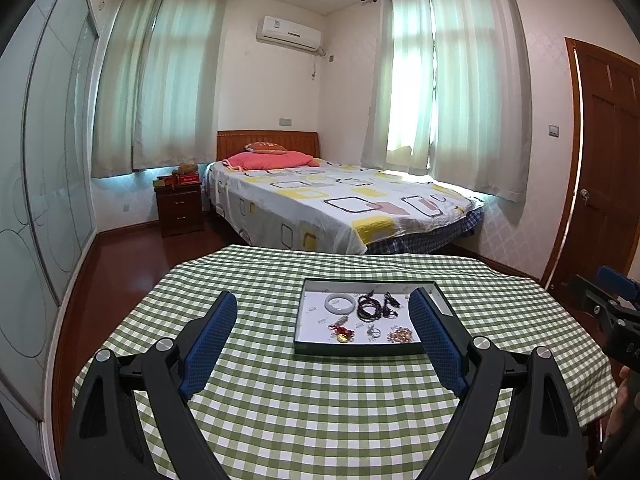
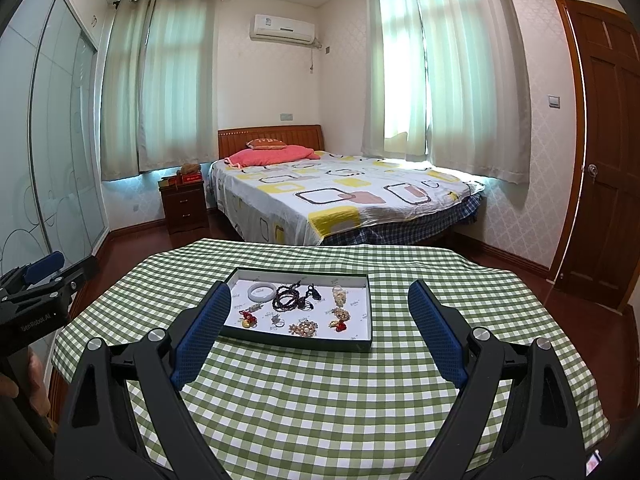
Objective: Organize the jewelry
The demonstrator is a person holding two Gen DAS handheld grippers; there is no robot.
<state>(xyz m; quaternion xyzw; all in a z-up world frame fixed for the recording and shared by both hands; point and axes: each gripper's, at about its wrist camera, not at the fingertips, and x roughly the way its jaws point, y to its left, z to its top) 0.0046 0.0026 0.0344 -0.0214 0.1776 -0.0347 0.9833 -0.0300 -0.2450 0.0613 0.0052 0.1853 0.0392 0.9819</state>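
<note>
A shallow dark-rimmed tray (image 1: 352,350) (image 2: 296,341) with a white floor sits on the green checked table. It holds a white jade bangle (image 1: 340,303) (image 2: 262,291), dark bead strands (image 1: 370,306) (image 2: 289,298), a red and gold charm (image 1: 342,334) (image 2: 248,318), a small ring (image 1: 375,332) (image 2: 279,322), a pearl cluster (image 1: 400,335) (image 2: 304,328) and more gold pieces (image 2: 339,304). My left gripper (image 1: 324,304) is open and empty, short of the tray. My right gripper (image 2: 320,294) is open and empty, above the table before the tray.
The green checked tablecloth (image 1: 320,400) (image 2: 320,400) covers a table with rounded corners. Beyond it are a bed (image 1: 340,204), a nightstand (image 1: 178,208), curtains and a wooden door (image 2: 604,152). Each gripper shows at the other view's edge (image 1: 616,304) (image 2: 36,284).
</note>
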